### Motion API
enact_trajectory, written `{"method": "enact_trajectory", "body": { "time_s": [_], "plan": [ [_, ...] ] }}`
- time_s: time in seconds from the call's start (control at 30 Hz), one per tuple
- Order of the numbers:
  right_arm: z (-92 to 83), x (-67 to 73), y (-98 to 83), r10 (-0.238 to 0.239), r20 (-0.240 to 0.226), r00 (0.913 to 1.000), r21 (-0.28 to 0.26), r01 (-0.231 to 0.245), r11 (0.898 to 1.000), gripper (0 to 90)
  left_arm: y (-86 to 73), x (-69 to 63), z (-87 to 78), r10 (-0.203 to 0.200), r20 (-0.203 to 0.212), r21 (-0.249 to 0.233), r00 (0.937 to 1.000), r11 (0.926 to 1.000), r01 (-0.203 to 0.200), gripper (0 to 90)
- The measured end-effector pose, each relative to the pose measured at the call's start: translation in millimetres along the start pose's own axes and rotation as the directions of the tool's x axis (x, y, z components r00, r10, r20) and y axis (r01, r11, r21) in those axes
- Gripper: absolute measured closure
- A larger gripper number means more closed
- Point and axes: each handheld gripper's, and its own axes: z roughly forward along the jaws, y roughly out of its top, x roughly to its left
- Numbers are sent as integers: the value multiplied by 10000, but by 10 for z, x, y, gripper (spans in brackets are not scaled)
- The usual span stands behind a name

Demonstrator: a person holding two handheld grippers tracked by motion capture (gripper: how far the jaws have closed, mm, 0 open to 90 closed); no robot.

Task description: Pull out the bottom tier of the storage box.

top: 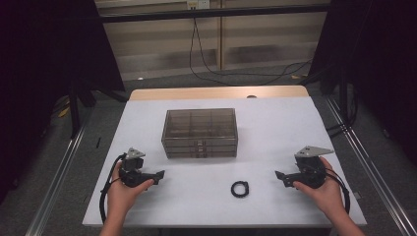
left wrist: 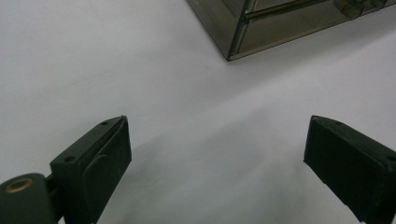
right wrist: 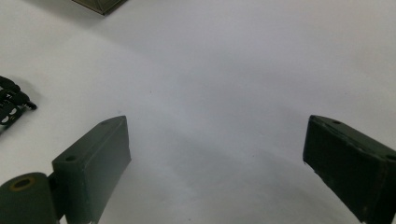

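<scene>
A smoky transparent drawer box [top: 199, 132] stands in the middle of the white table [top: 265, 123]; its corner [left wrist: 261, 28] shows at the top of the left gripper view. A small black ring-shaped band [top: 239, 189] lies in front of the box, and its edge [right wrist: 11, 105] shows at the left of the right gripper view. My left gripper [top: 158, 176] rests at the front left, open, with nothing between its jaws [left wrist: 217, 154]. My right gripper [top: 279, 177] rests at the front right, open and empty [right wrist: 217, 154], to the right of the band.
A wooden strip [top: 216, 92] edges the table's far side. Metal rails [top: 59, 172] run along both sides on the floor, and black cables [top: 231, 71] trail across the floor behind the table. Dark curtains hang at left and right.
</scene>
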Motion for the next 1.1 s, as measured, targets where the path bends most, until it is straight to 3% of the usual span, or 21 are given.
{"method": "enact_trajectory", "body": {
  "time_s": [0.2,0.73,0.87,1.1],
  "plan": [
    [-4,-12,1,-11,-12,10000,-23,11,10000,67,49,-64,14,-55,11,305,10000,9995,54,81],
    [-18,-9,-1,-46,-2,10000,-85,46,10000,67,214,-252,56,-95,-80,552,9999,9984,99,81],
    [-27,-4,2,-7,-13,10000,-115,7,9999,67,284,-328,91,-259,41,666,9997,9975,256,90],
    [-26,7,2,-11,-78,10000,-109,10,9999,67,378,-434,140,-199,120,807,9997,9966,189,90]
  ]
}}
